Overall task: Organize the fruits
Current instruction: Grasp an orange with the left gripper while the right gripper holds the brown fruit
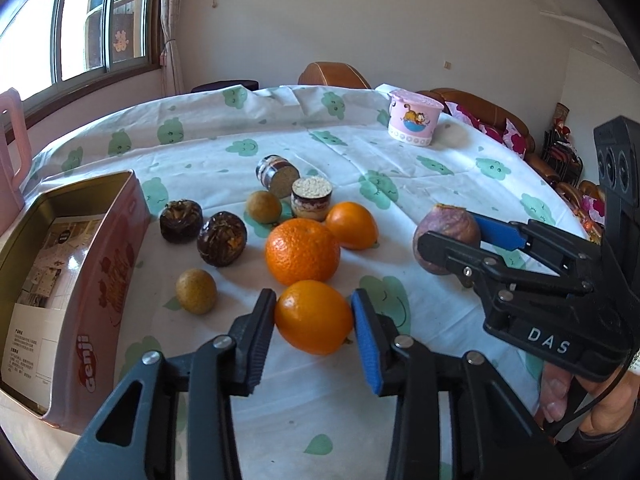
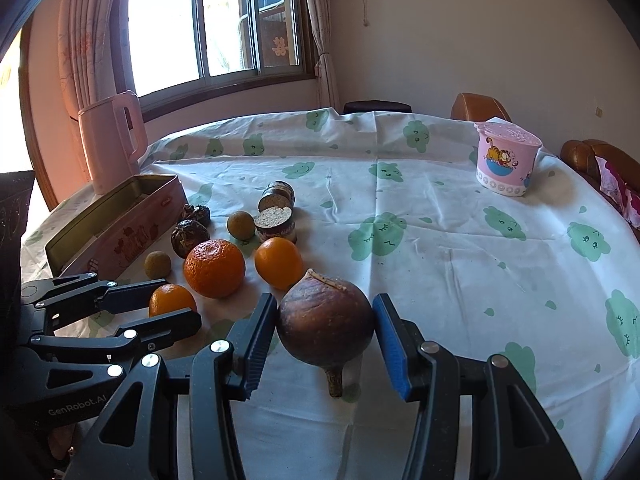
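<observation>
My left gripper (image 1: 313, 300) is shut on a small smooth orange (image 1: 314, 316) near the table's front, one pad on each side of it. In the right wrist view that orange (image 2: 172, 300) shows between the left gripper's fingers (image 2: 160, 284). My right gripper (image 2: 325, 302) is shut on a brown-purple round fruit (image 2: 326, 324) with its stalk pointing down; the same fruit (image 1: 446, 240) appears at the right of the left wrist view. A large rough orange (image 1: 302, 250) and a second small orange (image 1: 352, 224) lie just beyond.
An open pink tin box (image 1: 80, 280) stands at the left. Two tan longans (image 1: 196, 290), two dark round fruits (image 1: 221, 238) and two small jars (image 1: 312, 198) lie around the oranges. A pink cartoon tub (image 1: 414, 118) stands far right, a pink kettle (image 2: 112, 140) far left.
</observation>
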The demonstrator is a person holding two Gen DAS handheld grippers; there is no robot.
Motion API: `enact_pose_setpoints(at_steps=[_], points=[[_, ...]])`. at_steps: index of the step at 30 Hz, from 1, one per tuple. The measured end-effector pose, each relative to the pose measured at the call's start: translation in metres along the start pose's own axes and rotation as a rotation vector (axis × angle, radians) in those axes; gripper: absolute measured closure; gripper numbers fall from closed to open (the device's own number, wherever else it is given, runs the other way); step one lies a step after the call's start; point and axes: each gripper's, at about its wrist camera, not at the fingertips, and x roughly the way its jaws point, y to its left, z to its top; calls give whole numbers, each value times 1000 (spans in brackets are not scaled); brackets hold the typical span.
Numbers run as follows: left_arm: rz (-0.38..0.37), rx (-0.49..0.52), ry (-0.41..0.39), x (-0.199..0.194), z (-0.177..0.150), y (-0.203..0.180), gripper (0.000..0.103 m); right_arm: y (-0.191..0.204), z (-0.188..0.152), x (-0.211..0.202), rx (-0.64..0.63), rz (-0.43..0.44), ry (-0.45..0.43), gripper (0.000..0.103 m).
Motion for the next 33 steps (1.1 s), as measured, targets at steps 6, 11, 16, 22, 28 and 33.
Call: enact_pose_setpoints(at_steps=[6, 11, 16, 22, 28, 33], points=[[17, -12, -62, -9, 0, 4, 62, 1, 0, -8, -9, 17, -59, 51], [31, -24, -109, -16, -1, 6, 62, 3, -1, -12, -23, 24, -90, 51], [43, -26, -146, -21, -2, 7, 62, 3, -3, -16, -27, 35, -119, 51], [52, -32, -181, -26, -3, 8, 62, 4, -4, -20, -34, 43, -150, 51], [58, -42, -214, -31, -5, 9, 62, 6, -6, -23, -46, 46, -171, 51], [66, -43, -232, -34, -6, 10, 62, 6, -7, -26, -50, 48, -191, 51]])
